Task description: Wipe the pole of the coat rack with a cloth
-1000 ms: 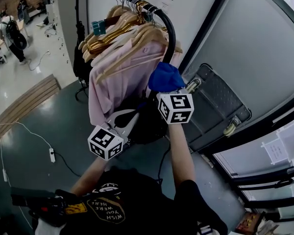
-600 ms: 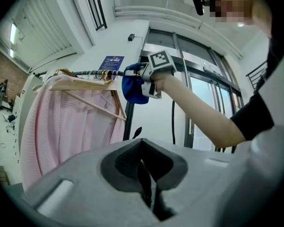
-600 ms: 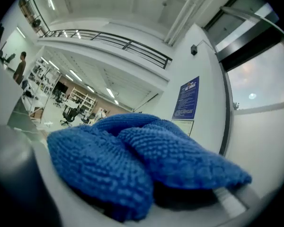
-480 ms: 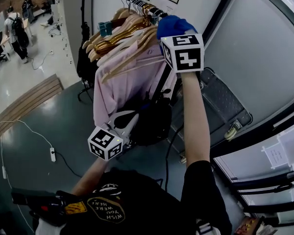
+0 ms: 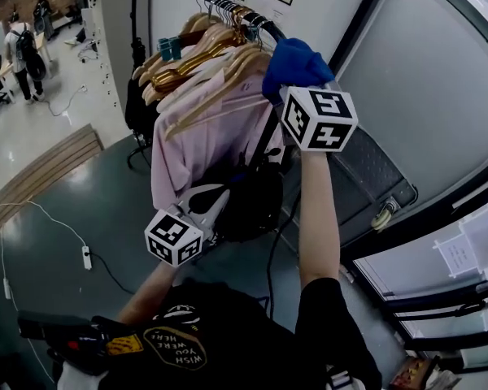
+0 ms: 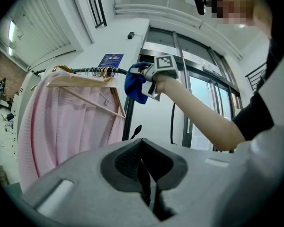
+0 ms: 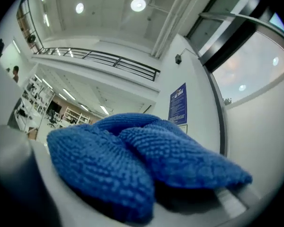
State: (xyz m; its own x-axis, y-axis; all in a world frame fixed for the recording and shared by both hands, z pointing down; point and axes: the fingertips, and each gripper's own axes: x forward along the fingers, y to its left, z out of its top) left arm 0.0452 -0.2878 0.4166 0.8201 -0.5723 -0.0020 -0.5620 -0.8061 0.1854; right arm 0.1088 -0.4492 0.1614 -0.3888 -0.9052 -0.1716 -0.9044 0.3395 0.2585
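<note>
- We see the right tool (image 5: pixel 293 80) clenched on the blue cloth (image 5: pixel 291 55), raised to the upper bend of the coat rack's black pole (image 6: pixel 128 124).
- The cloth bulges beyond the tool's tips and lies against the pole, beside the wooden hangers (image 5: pixel 203 51).
- We find the left tool (image 5: pixel 215 200) low by the pink shirts (image 5: pixel 203 136), clenched on nothing.
</note>
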